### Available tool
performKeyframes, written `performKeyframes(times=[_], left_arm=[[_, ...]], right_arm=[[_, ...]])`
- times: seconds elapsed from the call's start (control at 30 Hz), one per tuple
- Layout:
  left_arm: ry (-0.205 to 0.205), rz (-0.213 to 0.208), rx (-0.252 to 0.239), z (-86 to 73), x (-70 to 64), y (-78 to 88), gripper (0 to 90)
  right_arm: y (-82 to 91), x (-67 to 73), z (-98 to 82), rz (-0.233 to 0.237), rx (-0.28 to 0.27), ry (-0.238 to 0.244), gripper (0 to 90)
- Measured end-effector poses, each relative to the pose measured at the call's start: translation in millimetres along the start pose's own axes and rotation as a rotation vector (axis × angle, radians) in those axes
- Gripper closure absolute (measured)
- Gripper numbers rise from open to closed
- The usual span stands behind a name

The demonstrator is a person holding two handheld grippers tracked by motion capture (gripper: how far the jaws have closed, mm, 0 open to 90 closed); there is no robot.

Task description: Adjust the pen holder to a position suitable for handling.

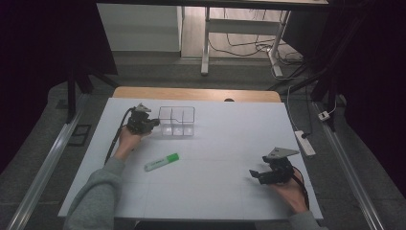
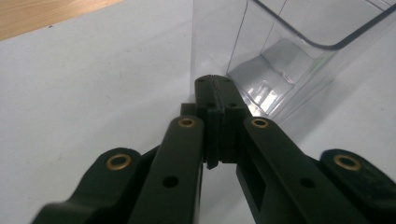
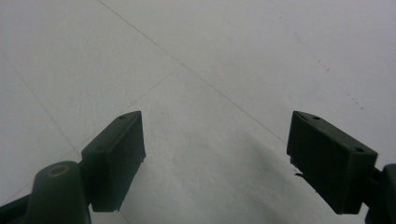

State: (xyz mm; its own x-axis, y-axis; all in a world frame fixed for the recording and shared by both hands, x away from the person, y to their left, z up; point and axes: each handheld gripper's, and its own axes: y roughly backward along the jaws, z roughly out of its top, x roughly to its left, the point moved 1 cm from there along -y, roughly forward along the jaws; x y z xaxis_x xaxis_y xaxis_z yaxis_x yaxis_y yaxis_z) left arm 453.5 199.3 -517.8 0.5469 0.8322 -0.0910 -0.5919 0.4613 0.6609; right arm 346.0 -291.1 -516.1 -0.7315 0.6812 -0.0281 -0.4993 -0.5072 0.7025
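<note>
Left tool [image 1: 154, 123], jaws clenched together with nothing between them, its tips right at the near left corner of the clear plastic organizer [image 1: 177, 121]. In the left gripper view the closed tool [image 2: 215, 86] meets the organizer's [image 2: 299, 28] vertical corner edge; whether the tips touch the wall or stop just short cannot be told. The organizer stands upright on the white bench [image 1: 215, 187], directly ahead of and slightly to the right of the left tool, its dividers splitting it into several compartments. A green highlighter [image 1: 162, 162] lies flat on the bench behind the left tool, near the forearm that holds it, and well apart from the organizer. Right tool [image 1: 254, 175], released, jaws spread wide over bare bench; in the right gripper view the tool [image 3: 215, 158] has only the bench surface [image 3: 210, 60] between and ahead of its jaws. Organizer and highlighter lie well apart from the right tool, on its far left.
</note>
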Motion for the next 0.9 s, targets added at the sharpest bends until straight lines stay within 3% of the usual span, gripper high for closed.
performKeyframes(times=[0.9], left_arm=[[-0.05, -0.061, -0.005, 19.4, -29.7, -19.4, 89.3]], right_arm=[[-1.3, -0.1, -0.7, 0.016, 0.007, 0.005, 18.4]])
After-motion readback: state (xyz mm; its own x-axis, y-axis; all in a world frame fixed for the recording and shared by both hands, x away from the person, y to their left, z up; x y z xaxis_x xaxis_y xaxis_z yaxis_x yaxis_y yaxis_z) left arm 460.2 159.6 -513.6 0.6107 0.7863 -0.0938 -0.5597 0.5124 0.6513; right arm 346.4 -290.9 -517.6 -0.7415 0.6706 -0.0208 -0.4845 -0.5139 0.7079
